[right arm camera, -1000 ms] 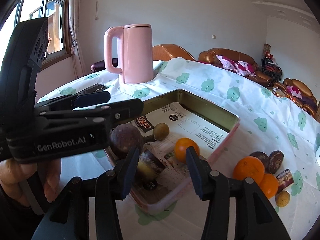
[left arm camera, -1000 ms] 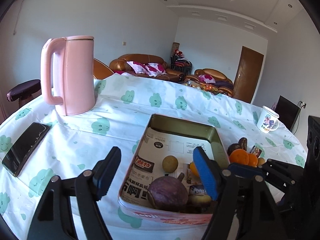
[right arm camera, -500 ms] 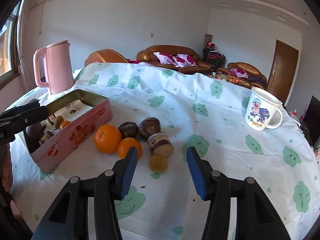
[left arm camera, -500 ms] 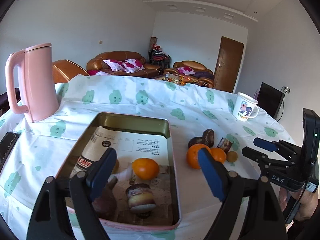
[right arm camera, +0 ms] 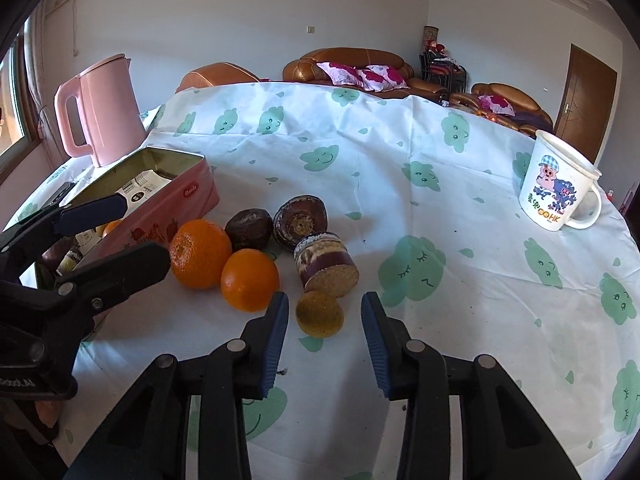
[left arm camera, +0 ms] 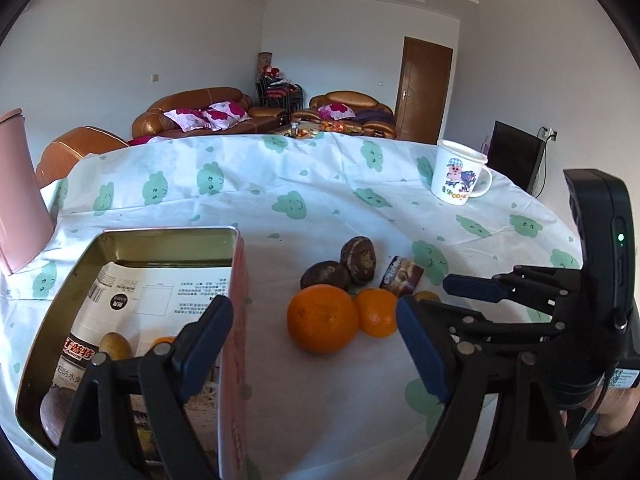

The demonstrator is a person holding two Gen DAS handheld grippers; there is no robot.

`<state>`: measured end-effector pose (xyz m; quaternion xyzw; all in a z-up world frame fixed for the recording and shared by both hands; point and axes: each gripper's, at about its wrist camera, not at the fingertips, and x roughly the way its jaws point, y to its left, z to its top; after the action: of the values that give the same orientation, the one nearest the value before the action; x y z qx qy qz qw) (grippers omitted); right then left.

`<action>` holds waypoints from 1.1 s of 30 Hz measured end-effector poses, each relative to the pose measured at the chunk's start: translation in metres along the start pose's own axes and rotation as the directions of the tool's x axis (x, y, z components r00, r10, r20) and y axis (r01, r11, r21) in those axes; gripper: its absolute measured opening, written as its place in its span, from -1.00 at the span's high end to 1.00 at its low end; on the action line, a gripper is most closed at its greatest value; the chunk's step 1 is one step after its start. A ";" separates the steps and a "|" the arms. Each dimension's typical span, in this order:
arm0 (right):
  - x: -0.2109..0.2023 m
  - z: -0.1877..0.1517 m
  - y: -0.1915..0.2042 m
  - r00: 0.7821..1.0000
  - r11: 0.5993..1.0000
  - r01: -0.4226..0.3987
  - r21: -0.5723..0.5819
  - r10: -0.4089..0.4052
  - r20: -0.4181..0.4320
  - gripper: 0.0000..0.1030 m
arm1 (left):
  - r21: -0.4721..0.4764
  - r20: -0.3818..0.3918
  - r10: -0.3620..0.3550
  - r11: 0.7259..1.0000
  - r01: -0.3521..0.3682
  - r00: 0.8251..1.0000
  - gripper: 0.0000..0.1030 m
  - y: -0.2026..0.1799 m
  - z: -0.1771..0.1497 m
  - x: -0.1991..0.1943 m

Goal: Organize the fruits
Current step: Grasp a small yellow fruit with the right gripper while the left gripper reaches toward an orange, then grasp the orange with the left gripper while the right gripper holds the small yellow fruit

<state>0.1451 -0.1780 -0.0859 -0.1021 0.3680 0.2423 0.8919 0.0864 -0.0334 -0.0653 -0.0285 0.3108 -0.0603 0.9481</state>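
A pink tin box (left arm camera: 236,320) (right arm camera: 176,204) lined with printed paper holds a small yellow-green fruit (left arm camera: 115,346), a small orange and a dark round fruit (left arm camera: 54,416). On the cloth beside it lie two oranges (right arm camera: 200,254) (right arm camera: 250,280), two dark brown fruits (right arm camera: 248,234) (right arm camera: 300,220), a cut purple piece (right arm camera: 326,262) and a small yellow fruit (right arm camera: 319,314). My right gripper (right arm camera: 324,340) is open and empty, its jaws either side of the yellow fruit. My left gripper (left arm camera: 312,348) is open and empty, over the box edge and near the big orange (left arm camera: 322,318).
A pink kettle (right arm camera: 100,108) stands behind the box at the left. A white cartoon mug (right arm camera: 558,190) stands at the far right of the round table with its cloud-print cloth (right arm camera: 400,152). Sofas and a door are behind.
Both grippers have swung right, away from the box, toward the fruit pile. The right gripper has come down close around the small yellow fruit. Both stay open.
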 end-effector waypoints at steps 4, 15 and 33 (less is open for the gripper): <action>0.003 0.000 0.002 1.000 1.000 -0.001 -0.007 0.001 -0.015 0.22 | -0.026 -0.006 0.022 0.999 -0.022 1.000 -0.71 0.012 0.001 0.002; 0.012 0.002 0.003 0.998 1.000 -0.020 -0.015 0.019 -0.057 0.42 | -0.040 -0.013 0.071 0.997 -0.071 0.997 -0.72 0.034 0.004 0.005; -0.015 0.002 -0.006 0.994 0.997 0.064 0.042 -0.067 0.085 0.45 | 0.101 -0.128 -0.017 0.994 0.030 0.992 -0.10 -0.016 0.006 0.034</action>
<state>0.1401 -0.1884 -0.0738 -0.0861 0.3301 0.2098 0.9163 0.1158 -0.0540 -0.0790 0.0205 0.3667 -0.0892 0.9258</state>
